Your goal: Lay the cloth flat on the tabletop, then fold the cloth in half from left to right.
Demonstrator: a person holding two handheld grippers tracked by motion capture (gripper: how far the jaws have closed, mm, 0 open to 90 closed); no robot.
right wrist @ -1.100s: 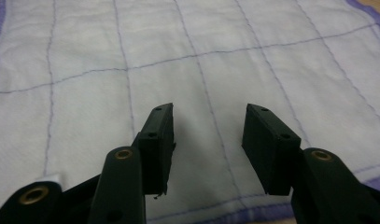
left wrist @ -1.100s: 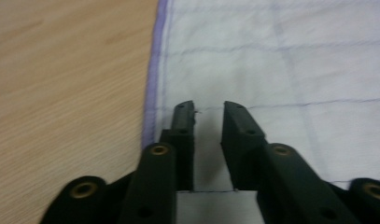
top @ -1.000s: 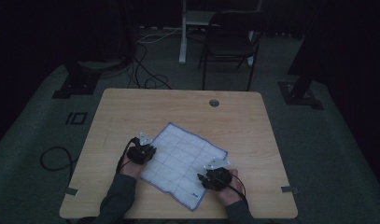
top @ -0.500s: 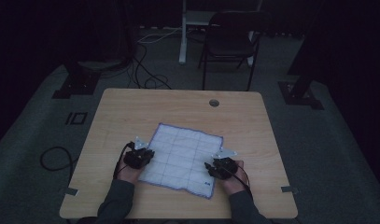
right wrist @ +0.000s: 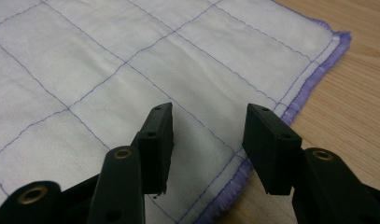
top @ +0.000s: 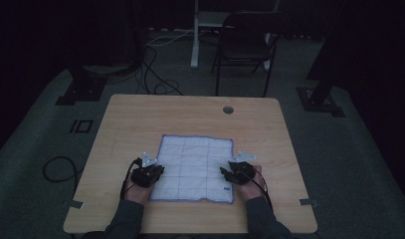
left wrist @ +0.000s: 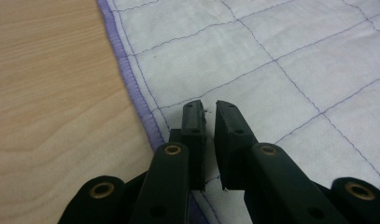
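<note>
A white quilted cloth point(top: 195, 167) with purple stitching and a purple hem lies flat and square on the wooden table point(top: 190, 114). My left gripper point(top: 157, 172) sits at the cloth's left edge. In the left gripper view my left gripper point(left wrist: 208, 106) hovers over the cloth point(left wrist: 271, 56) just inside the hem, its jaws a narrow slit apart with nothing between them. My right gripper point(top: 225, 172) is at the cloth's right edge. In the right gripper view my right gripper point(right wrist: 211, 112) stands wide open above the cloth point(right wrist: 108, 56) near its hemmed corner.
A round cable hole point(top: 228, 109) is set near the table's far edge. Beyond the table stand a dark chair point(top: 245, 45) and a white post point(top: 195, 35), with cables point(top: 160, 84) on the floor. Bare wood point(top: 269, 139) surrounds the cloth.
The cloth has turned from a diamond-like slant to square with the table's edges. Both hands have shifted with it, the left one down-left and the right one to the cloth's right side.
</note>
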